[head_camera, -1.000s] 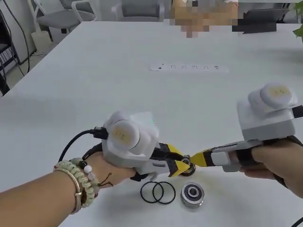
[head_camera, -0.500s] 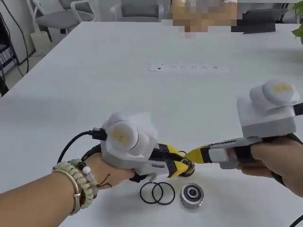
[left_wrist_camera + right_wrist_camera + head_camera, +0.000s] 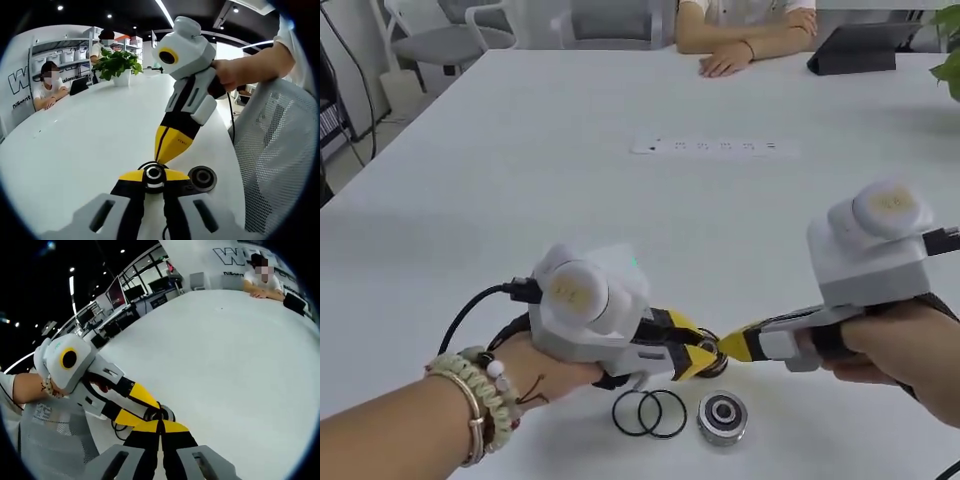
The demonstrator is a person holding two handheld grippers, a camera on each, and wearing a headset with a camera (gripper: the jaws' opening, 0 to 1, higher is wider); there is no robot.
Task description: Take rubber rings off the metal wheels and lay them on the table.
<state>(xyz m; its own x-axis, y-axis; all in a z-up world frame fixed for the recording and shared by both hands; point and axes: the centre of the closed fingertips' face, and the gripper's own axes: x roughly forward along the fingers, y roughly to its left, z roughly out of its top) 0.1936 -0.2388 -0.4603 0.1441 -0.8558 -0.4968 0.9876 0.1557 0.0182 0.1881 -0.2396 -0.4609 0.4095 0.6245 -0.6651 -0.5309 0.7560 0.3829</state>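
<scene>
Left tongs point(image 3: 153, 180) clamp wheel point(image 3: 154, 173); rings point(image 3: 649, 412) loose.

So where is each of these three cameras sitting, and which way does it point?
Head view: on the headset, facing forward and down at the table; the left hand and right hand show, holding the left gripper and right gripper.
Left gripper view: on the left gripper, looking along its jaws at the metal wheel they clamp; the right hand shows.
Right gripper view: on the right gripper, looking along its shut jaws at the left gripper and left hand.
Shared: both gripper views show that wheel.
</scene>
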